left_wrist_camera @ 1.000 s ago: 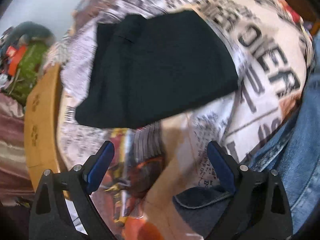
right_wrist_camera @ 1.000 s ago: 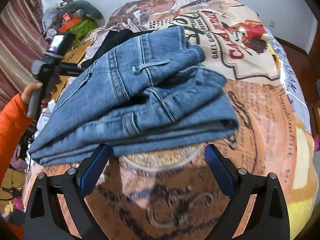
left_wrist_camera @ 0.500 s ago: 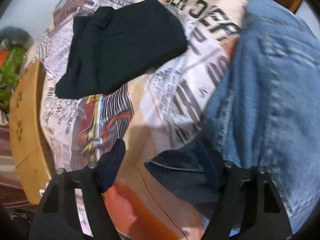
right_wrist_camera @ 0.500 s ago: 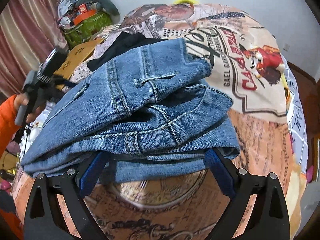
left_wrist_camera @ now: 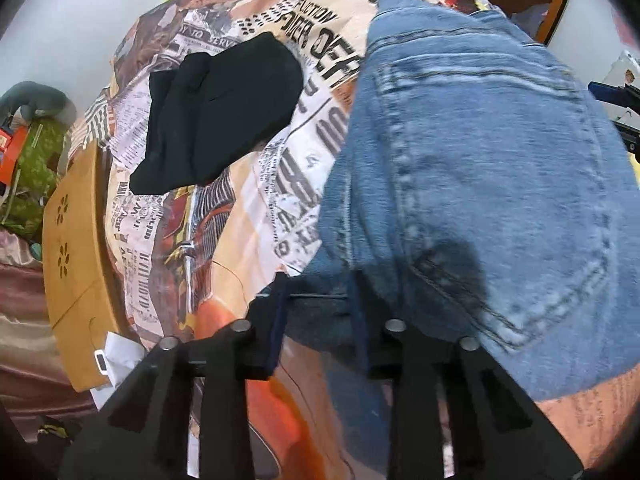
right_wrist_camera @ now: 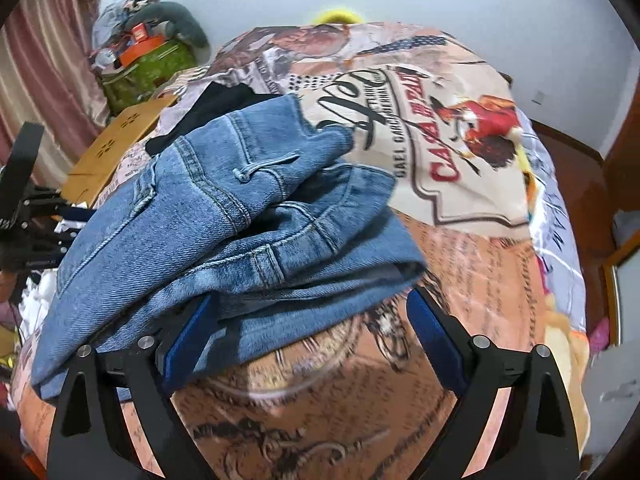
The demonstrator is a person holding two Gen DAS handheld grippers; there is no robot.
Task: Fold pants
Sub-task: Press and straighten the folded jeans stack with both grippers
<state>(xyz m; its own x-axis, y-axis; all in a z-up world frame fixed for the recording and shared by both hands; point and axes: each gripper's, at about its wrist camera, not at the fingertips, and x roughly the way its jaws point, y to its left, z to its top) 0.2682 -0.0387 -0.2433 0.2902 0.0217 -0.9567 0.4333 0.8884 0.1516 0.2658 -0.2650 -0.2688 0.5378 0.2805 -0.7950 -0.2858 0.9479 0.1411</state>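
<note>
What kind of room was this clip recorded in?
Most likely a home bedroom. Folded jeans and a black garment lie on a bed with a printed newspaper-style bedspread; pink curtains hang by the wall, with a pile of bags and belongings beside them.

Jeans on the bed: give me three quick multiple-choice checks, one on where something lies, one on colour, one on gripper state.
1. Where is the black garment relative to the jeans in the left wrist view?
A. On top of them
B. To their left, apart, on the printed bedspread
C. Under them

2. What colour are the jeans?
A. Blue
B. White
C. Red

3. How does the left gripper stand?
A. Wide open, away from cloth
B. Out of view
C. Jaws closed in on a jeans edge

Key: 1 B, bedspread shows between the two garments. 2 A, faded blue denim in both views. 3 C, its jaws sit close together with dark denim between them, while the right gripper is wide open.
</note>
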